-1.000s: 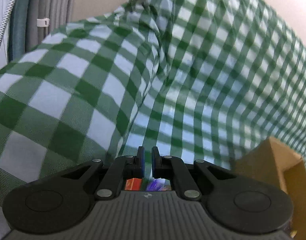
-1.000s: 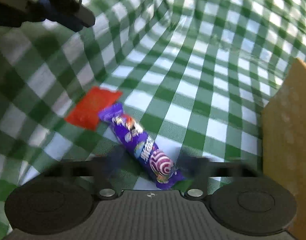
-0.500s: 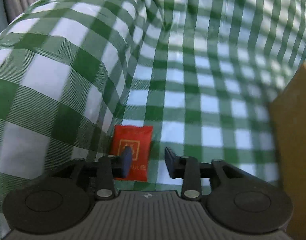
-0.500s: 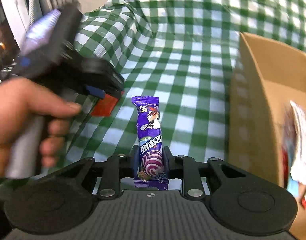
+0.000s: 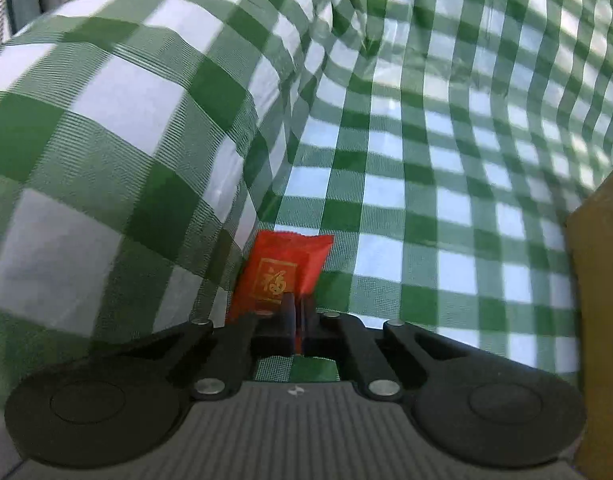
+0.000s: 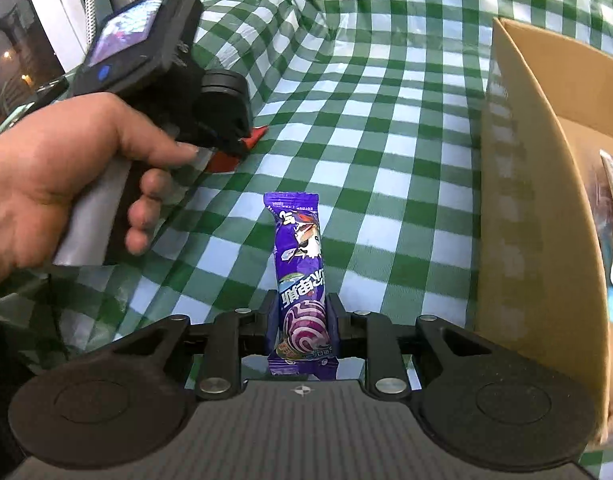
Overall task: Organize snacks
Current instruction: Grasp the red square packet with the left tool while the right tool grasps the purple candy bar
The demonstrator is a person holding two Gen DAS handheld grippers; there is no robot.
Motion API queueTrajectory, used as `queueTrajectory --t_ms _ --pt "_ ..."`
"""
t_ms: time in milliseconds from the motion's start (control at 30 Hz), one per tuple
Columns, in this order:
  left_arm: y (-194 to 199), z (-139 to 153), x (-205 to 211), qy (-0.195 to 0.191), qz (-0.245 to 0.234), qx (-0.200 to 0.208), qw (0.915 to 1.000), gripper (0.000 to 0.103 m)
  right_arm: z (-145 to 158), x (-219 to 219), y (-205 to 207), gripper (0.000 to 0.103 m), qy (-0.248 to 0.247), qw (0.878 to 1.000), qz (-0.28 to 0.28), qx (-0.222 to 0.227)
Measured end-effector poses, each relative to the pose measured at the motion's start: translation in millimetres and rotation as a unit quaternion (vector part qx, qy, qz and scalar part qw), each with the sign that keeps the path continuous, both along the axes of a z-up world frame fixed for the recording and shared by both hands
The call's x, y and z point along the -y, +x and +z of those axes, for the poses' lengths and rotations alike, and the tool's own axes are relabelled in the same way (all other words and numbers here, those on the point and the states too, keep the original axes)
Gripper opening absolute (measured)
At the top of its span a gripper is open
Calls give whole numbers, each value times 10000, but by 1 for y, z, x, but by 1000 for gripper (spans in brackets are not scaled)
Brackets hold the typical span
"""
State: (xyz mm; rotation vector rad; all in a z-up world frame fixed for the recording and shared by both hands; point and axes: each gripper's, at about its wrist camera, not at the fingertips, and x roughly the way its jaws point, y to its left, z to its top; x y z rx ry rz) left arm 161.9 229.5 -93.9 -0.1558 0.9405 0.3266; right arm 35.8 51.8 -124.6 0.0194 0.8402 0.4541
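Now both grippers hold a snack: the left gripper [image 5: 296, 312], open over the red packet [image 5: 284, 272] half a second ago, has clamped its near edge on the checked cloth [image 5: 406, 160], while the right gripper [image 6: 302, 320] has lifted the purple candy bar [image 6: 300, 268] beside the cardboard box [image 6: 518, 200], ready for boxing.

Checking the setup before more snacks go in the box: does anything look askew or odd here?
Only the green checked cloth: it is rucked into a tall fold beside the red packet. The purple candy and cardboard box look undamaged.
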Motion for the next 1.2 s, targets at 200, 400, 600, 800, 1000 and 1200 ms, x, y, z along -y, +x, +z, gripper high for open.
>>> queueTrajectory --t_ms 200,400,600,800,1000,1200 --pt "-26 38 12 -604 -280 451 9968 1 0 12 -2 26 -19 9999 -146 2" --pt "-63 51 28 -1763 -641 402 9814 1 2 12 -7 26 -55 9999 -144 35" --pt "-84 6 5 -2914 -161 -61 9564 1 -1 11 -11 26 -169 9998 -51 17" --pt "-73 -4 6 -2929 -332 -264 9552 11 -14 7 -6 26 -243 9994 -113 -210" --pt "-65 -2 28 -2006 -834 -412 9753 14 -24 4 0 26 -243 9989 -184 -366" --pt "-64 0 18 -1972 -585 -223 9784 41 -25 3 1 26 -243 9987 -180 -401"
